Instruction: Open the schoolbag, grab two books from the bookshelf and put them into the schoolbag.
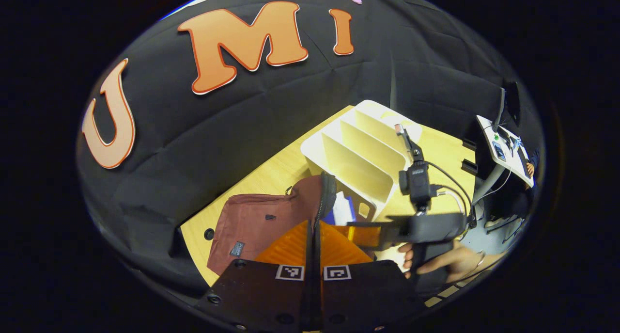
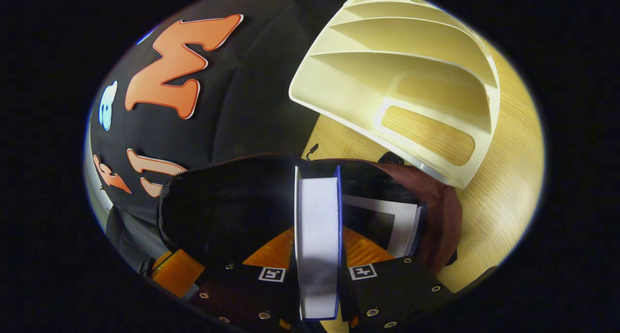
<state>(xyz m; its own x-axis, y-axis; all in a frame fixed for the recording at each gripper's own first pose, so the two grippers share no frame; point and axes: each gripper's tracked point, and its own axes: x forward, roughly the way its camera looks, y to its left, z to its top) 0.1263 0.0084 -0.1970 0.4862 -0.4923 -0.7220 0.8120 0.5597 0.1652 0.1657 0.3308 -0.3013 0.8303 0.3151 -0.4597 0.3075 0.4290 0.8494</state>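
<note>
A maroon schoolbag is seen lying on the wooden table, its zipped mouth pulled open and its dark inside exposed. Just beside it, on its far right, a cream bookshelf with slanted dividers is set. A white-paged book with a blue cover is held upright at the bag's mouth. A second book is seen lying inside the bag.
</note>
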